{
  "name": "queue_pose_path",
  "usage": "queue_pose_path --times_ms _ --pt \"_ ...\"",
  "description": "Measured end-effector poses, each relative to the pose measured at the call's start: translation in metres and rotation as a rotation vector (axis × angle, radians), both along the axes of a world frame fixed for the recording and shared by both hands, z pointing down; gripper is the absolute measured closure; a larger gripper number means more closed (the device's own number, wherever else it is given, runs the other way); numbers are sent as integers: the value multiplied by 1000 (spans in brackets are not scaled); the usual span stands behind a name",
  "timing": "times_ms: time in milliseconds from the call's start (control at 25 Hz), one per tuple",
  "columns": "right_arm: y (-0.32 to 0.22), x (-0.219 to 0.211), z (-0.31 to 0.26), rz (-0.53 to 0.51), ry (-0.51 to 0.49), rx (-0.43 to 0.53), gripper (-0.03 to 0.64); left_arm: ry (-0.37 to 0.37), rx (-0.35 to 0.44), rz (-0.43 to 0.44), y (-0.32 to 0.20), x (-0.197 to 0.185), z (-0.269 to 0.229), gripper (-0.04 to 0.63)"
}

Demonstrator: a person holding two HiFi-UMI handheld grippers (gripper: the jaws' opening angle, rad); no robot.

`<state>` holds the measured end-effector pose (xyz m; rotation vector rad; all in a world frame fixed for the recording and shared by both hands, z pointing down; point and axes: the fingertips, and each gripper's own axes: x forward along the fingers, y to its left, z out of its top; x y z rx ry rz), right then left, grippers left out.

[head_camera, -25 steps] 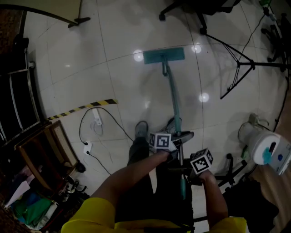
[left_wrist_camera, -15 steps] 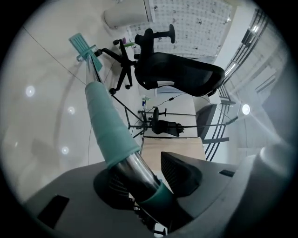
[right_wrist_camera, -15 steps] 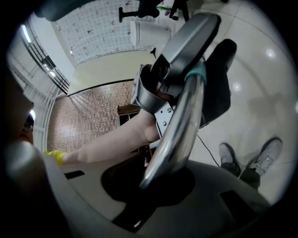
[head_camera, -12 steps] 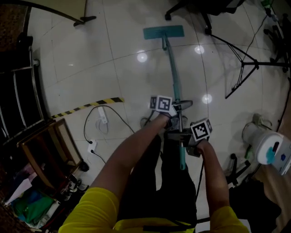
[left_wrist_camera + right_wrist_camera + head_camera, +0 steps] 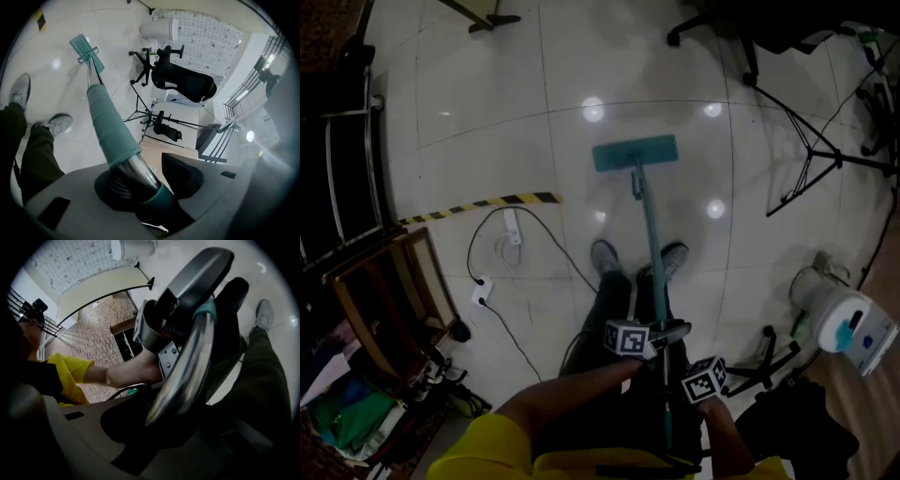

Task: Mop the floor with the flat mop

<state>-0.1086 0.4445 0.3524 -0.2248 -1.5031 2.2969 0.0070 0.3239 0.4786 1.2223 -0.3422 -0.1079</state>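
Note:
The flat mop has a teal head (image 5: 635, 153) lying flat on the white tiled floor ahead of the person's shoes (image 5: 605, 255). Its teal-sleeved handle (image 5: 652, 244) runs back between the feet to both grippers. My left gripper (image 5: 664, 335) is shut on the handle, higher up the pole. My right gripper (image 5: 686, 373) is shut on it just behind. In the left gripper view the teal sleeve (image 5: 110, 126) runs out from my left gripper (image 5: 140, 180) to the mop head (image 5: 83, 46). In the right gripper view the bare metal pole (image 5: 187, 366) crosses my right gripper (image 5: 154, 423).
A white power strip with black cable (image 5: 512, 228) and a yellow-black tape strip (image 5: 478, 202) lie left of the mop. A black tripod (image 5: 811, 150) and a white appliance (image 5: 848, 323) stand to the right. A wooden chair (image 5: 384, 300) and a metal rack (image 5: 337, 159) stand to the left.
The mop head was pushed away across the tiles, then drawn back toward the shoes. Both grippers came back close to the body, still holding the handle.

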Motion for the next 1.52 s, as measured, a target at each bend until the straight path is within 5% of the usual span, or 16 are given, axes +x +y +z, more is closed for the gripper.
queue_pose_path --times_ms 120,240,440,560,800,1120,1280,1520 --pt "-46 -16 22 -85 -54 62 494 34 97 -56 -64 -18 13 423" --pt "-134 -33 65 -28 -42 172 502 41 182 -102 -153 -38 46 419" --pt "-278 -50 148 24 19 318 523 56 176 -113 -300 -62 107 427" --pt "-321 -73 156 142 -12 265 528 -28 187 -30 -342 -83 123 437" --pt "-234 -85 123 42 8 234 528 -59 144 32 -252 -87 102 437" --pt "-42 -25 25 -47 7 56 520 -8 -27 -75 -51 -36 18 440" --pt "-66 -15 35 -53 4 84 523 -17 -20 -75 -72 -29 31 437" --pt "-187 -39 96 -47 -8 243 523 6 74 -97 -204 -53 81 445"
